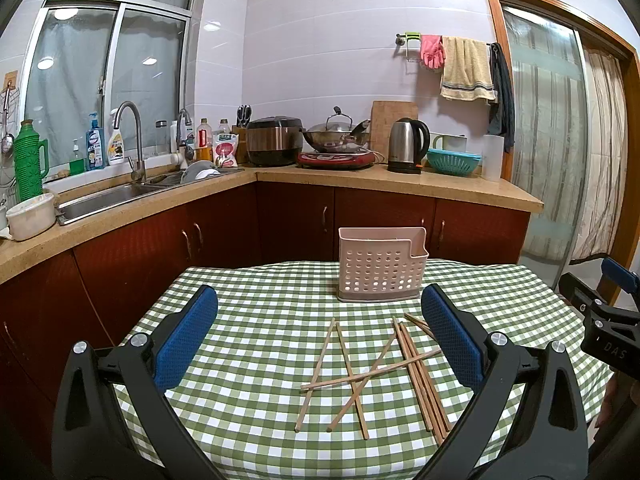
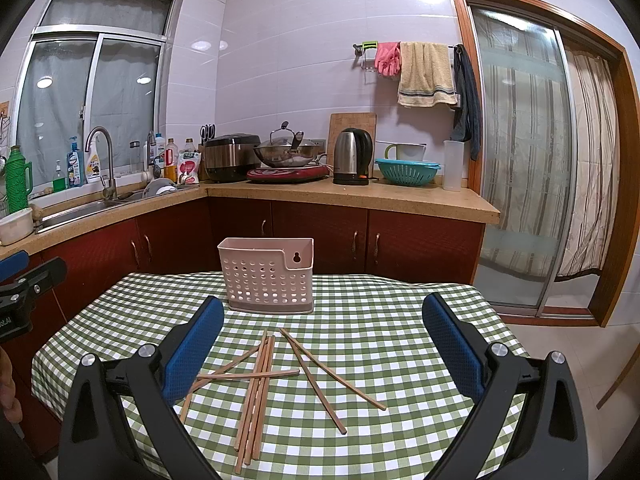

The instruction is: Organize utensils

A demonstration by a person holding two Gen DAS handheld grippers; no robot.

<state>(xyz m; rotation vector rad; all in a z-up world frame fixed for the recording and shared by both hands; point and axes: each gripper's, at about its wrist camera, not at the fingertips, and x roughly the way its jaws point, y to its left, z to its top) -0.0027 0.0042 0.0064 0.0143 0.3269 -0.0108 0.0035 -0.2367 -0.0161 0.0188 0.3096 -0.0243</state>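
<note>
Several wooden chopsticks (image 1: pixel 376 372) (image 2: pixel 260 384) lie scattered and crossed on the green checked tablecloth (image 1: pixel 260 320) (image 2: pixel 380 320). Behind them stands an empty pink perforated utensil holder (image 1: pixel 380 266) (image 2: pixel 267 278). My left gripper (image 1: pixel 320 308) hovers open above the near side of the table, the chopsticks between and below its blue pads (image 1: pixel 188 336). My right gripper (image 2: pixel 324 320) is also open and holds nothing, with the chopsticks just ahead of its left pad (image 2: pixel 196 344). Each gripper shows at the edge of the other's view: the right gripper body (image 1: pixel 600 312) and the left gripper body (image 2: pixel 24 292).
A kitchen counter (image 1: pixel 360 178) wraps behind the table, with a sink (image 1: pixel 104 196), rice cooker, wok, kettle (image 1: pixel 406 146) and teal colander. Red cabinets stand below it. A sliding glass door (image 2: pixel 520 160) is on the right. Part of a hand (image 2: pixel 8 384) shows at the left edge.
</note>
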